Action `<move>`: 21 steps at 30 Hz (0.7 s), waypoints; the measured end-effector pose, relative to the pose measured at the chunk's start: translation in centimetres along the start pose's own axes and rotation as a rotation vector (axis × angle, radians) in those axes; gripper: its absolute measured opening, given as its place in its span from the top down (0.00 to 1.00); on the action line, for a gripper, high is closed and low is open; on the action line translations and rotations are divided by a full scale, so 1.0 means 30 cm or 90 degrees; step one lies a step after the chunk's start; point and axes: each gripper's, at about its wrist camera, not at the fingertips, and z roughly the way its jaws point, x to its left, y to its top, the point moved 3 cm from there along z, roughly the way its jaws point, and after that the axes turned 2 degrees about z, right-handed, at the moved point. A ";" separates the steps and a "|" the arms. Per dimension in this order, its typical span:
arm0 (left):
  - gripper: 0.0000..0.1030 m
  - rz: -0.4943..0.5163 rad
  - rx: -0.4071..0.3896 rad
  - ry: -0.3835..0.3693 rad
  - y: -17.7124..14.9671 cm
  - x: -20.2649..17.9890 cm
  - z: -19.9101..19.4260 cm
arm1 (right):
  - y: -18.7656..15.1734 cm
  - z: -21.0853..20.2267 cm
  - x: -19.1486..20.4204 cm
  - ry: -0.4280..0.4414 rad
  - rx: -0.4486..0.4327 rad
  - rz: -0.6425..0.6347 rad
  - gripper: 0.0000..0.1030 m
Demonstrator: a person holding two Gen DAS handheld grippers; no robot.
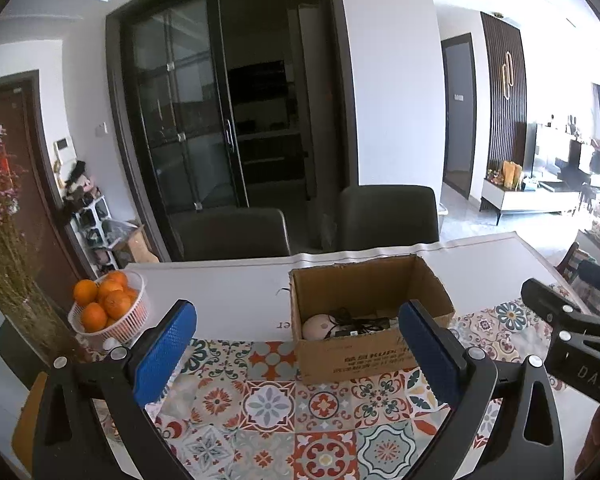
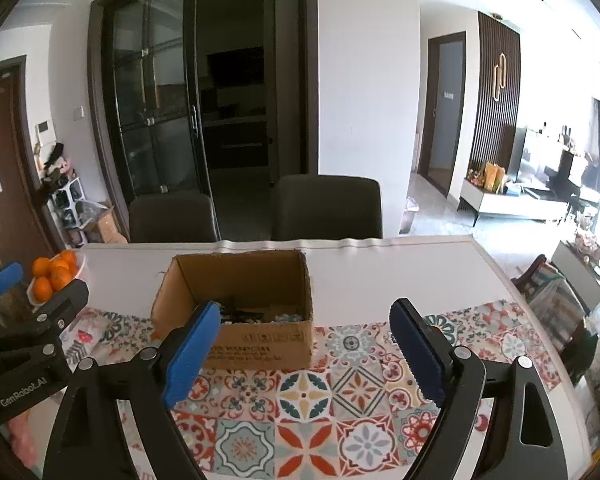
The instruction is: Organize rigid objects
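Note:
An open cardboard box (image 1: 380,354) stands on the patterned tablecloth (image 1: 268,404); it also shows in the right wrist view (image 2: 260,344). Inside lie a pale round object (image 1: 317,326) and black cables with a black adapter (image 1: 360,325). My left gripper (image 1: 296,354) is open and empty, held just in front of the box. My right gripper (image 2: 304,348) is open and empty, in front of the box's right corner. Each gripper's body shows at the edge of the other's view.
A white basket of oranges (image 1: 108,308) sits at the table's left, beside a vase of dried flowers (image 1: 8,264). Two dark chairs (image 1: 388,216) stand behind the table's far edge. The white tabletop (image 2: 400,276) extends right of the box.

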 end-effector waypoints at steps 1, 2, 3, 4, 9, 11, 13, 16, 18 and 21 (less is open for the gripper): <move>0.00 0.004 -0.004 0.003 -0.008 -0.001 -0.015 | -0.004 -0.016 -0.003 -0.004 -0.006 -0.002 0.15; 0.00 0.006 -0.004 0.006 -0.016 0.000 -0.026 | -0.008 -0.028 -0.003 -0.006 -0.009 -0.004 0.15; 0.00 0.008 -0.005 0.011 -0.026 0.000 -0.039 | -0.014 -0.039 -0.004 -0.007 -0.011 -0.006 0.15; 0.00 0.009 -0.006 0.011 -0.032 0.000 -0.047 | -0.018 -0.052 -0.003 -0.007 -0.013 -0.005 0.15; 0.00 0.010 -0.009 0.003 -0.064 -0.012 -0.101 | -0.054 -0.105 -0.010 -0.011 -0.024 -0.009 0.14; 0.00 0.016 -0.011 0.008 -0.072 -0.017 -0.113 | -0.065 -0.117 -0.016 -0.013 -0.025 -0.008 0.14; 0.00 0.017 -0.014 0.011 -0.074 -0.019 -0.124 | -0.074 -0.127 -0.022 -0.013 -0.024 -0.007 0.14; 0.00 0.012 -0.013 0.006 -0.087 -0.016 -0.140 | -0.085 -0.141 -0.021 -0.006 -0.020 0.000 0.14; 0.00 0.007 -0.013 0.002 -0.093 -0.015 -0.152 | -0.091 -0.149 -0.025 -0.005 -0.020 0.002 0.14; 0.00 0.005 -0.017 0.001 -0.099 -0.012 -0.171 | -0.099 -0.168 -0.024 -0.002 -0.023 0.002 0.14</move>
